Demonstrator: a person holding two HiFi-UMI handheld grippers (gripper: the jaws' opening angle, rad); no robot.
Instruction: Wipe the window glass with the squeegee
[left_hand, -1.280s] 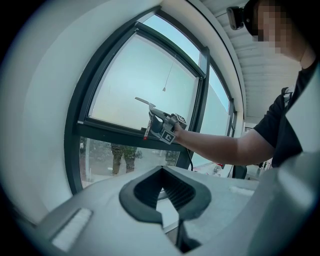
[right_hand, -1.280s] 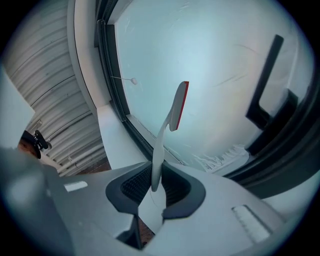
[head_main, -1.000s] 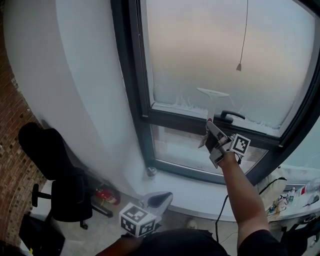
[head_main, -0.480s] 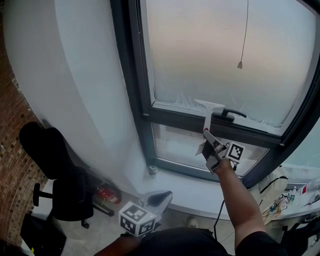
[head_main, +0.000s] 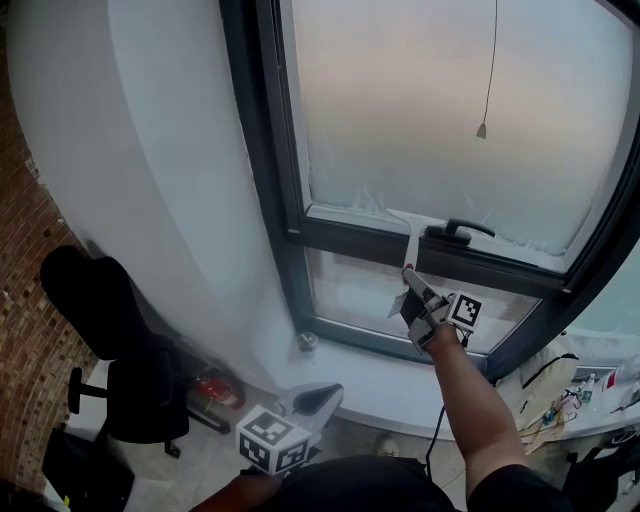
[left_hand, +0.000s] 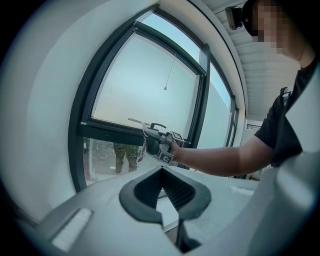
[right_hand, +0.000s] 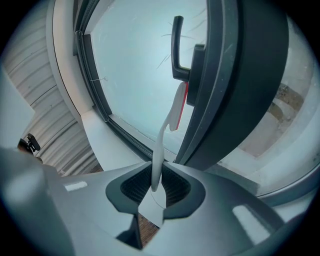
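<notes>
Head view, compared across the last second: the squeegee (head_main: 411, 243) had travelled down the upper glass (head_main: 430, 110). Its blade, earlier well up on the frosted pane, now sat at the pane's bottom edge, against the dark crossbar (head_main: 350, 240) and just beside the window handle (head_main: 455, 232).

Right gripper (head_main: 418, 300): jaws closed on the thin white squeegee handle (right_hand: 159, 150), which ran straight out between the pads (right_hand: 172, 187) toward the window. The grip looked firm and there was no visible tilt in the jaws.

Left gripper (left_hand: 161, 172): jaws brought together with nothing between them, held low and well away from the window.

Judgement: this downward stroke had reached its end, since the blade could go no lower on this pane. The streaky band along the bottom edge suggested residue there. The next pass would likely need a lift off the glass and a restart higher up, clear of the window handle.
</notes>
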